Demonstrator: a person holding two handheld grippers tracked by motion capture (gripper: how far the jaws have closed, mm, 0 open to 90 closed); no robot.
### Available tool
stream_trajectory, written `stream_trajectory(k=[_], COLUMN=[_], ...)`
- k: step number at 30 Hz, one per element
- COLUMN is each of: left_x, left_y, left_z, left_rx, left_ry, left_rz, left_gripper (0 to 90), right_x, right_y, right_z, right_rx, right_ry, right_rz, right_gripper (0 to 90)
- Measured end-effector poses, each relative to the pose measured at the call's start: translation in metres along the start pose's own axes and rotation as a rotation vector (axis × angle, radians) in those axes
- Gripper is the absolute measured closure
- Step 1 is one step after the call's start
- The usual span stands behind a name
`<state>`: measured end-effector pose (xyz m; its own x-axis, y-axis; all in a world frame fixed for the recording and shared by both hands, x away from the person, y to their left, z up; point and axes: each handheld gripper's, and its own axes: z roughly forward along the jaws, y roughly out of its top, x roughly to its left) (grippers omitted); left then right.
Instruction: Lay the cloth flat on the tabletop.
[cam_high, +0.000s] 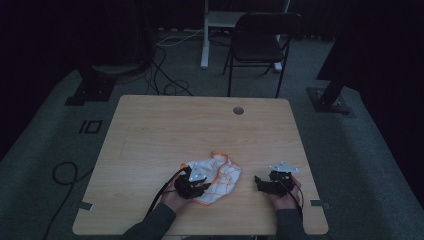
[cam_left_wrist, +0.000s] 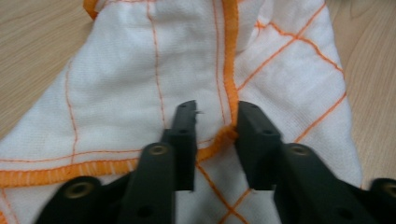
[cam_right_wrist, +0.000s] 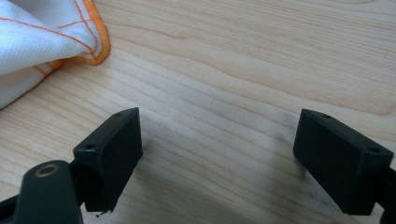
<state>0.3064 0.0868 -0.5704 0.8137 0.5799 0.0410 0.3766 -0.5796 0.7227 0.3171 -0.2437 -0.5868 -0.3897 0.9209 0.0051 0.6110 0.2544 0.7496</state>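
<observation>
The white cloth with orange stitching (cam_high: 216, 176) lies crumpled on the wooden table (cam_high: 165, 130), toward the person's edge, and everything else sits around it. The left gripper (cam_left_wrist: 215, 122) is down on the cloth's near left part, its jaws partly closed, straddling a raised fold of the thick orange hem (cam_left_wrist: 229, 60); the fabric sits between the pads, but I cannot tell whether they already pinch it. The right gripper (cam_right_wrist: 217, 154) waits to the right of the cloth, apart from it, jaws spread wide over bare wood with only a cloth corner (cam_right_wrist: 91, 44) nearby. To do this pinch well, I'd judge the left jaws should close squarely on the hem itself (the seam is thicker and less likely to slip than the loose weave), catching one layer rather than the whole bunch, then lift gently so the cloth unfurls.
</observation>
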Motion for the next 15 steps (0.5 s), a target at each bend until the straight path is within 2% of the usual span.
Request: stream_trajectory(k=[5,12,15], left_x=[0.0009,0.0006,0.0017], left_y=[0.0007,0.0013,0.0036], left_z=[-0.0018,-0.0029,-0.0068], left_rx=[0.004,-0.003,-0.024], left_ry=[-0.005,-0.004,0.001], left_rz=[0.008,0.012,0.009], left_gripper=[85.9,88.2,88.3], right_x=[0.0,0.0,0.0], right_y=[0.0,0.0,0.0], right_z=[0.0,0.0,0.0], right_rx=[0.0,0.0,0.0], right_ry=[0.0,0.0,0.0], right_rz=[0.0,0.0,0.0], right_gripper=[15.1,15.0,15.1])
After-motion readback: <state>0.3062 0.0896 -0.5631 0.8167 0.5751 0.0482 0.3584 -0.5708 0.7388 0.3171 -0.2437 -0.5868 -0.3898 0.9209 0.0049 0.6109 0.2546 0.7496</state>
